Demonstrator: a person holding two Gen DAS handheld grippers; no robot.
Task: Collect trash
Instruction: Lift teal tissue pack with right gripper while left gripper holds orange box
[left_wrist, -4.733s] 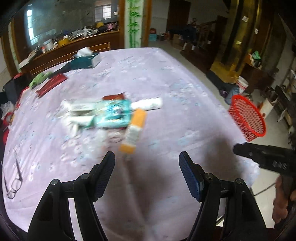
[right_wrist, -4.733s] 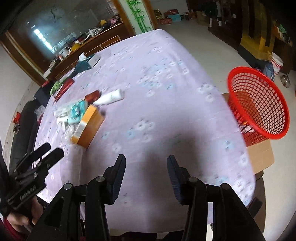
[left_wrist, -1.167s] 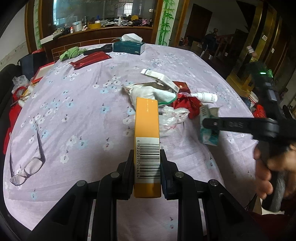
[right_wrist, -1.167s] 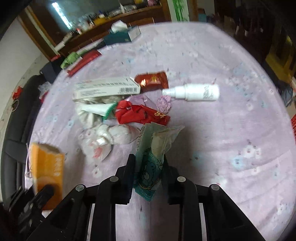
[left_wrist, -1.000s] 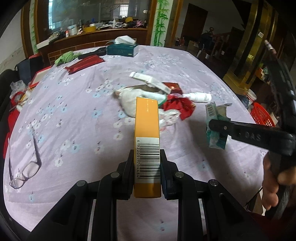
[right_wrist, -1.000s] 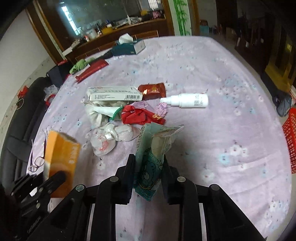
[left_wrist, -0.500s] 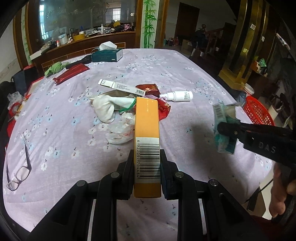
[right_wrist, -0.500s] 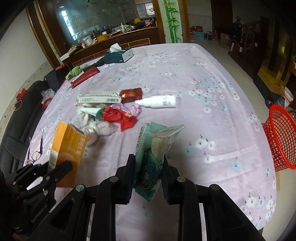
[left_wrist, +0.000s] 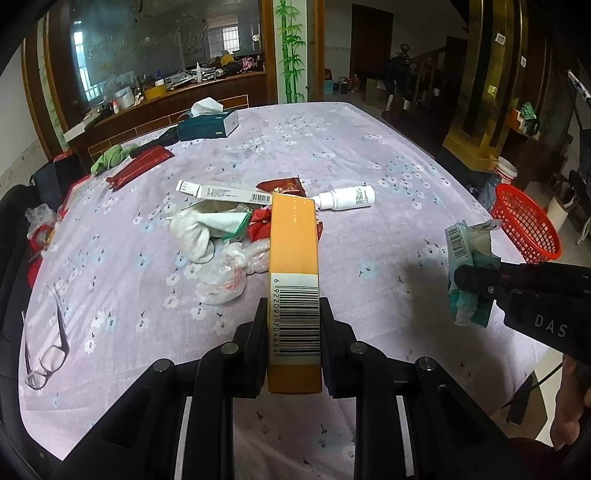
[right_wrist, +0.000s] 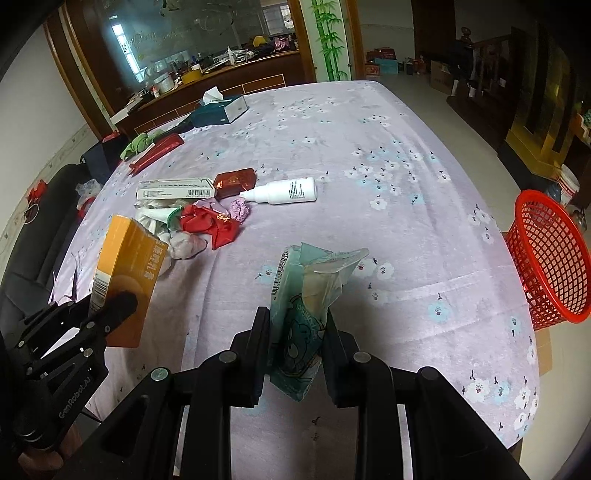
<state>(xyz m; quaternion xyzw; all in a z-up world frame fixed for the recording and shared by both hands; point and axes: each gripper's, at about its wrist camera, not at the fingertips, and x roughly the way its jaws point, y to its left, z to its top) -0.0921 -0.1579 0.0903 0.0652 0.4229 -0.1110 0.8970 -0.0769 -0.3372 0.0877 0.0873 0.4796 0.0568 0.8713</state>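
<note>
Floral tablecloth (left_wrist: 369, 155) below; left fingers (left_wrist: 258, 332) clamping orange box (left_wrist: 293, 258), right fingers (right_wrist: 260, 332) teal packet (right_wrist: 303, 295).

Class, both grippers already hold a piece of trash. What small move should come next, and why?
Probably carry the right gripper rightward to the red basket beyond the table's edge: it is shut on the teal packet, while the left gripper clamps the orange box.

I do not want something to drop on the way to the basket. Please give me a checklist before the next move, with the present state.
1. Left hand-held gripper shut on orange box: ok.
2. Right hand-held gripper shut on teal wrapper: ok.
3. Red basket in view past the table edge: ok.
4. Basket has room: cannot tell.
5. White bottle and other trash collected: not ok.
</note>
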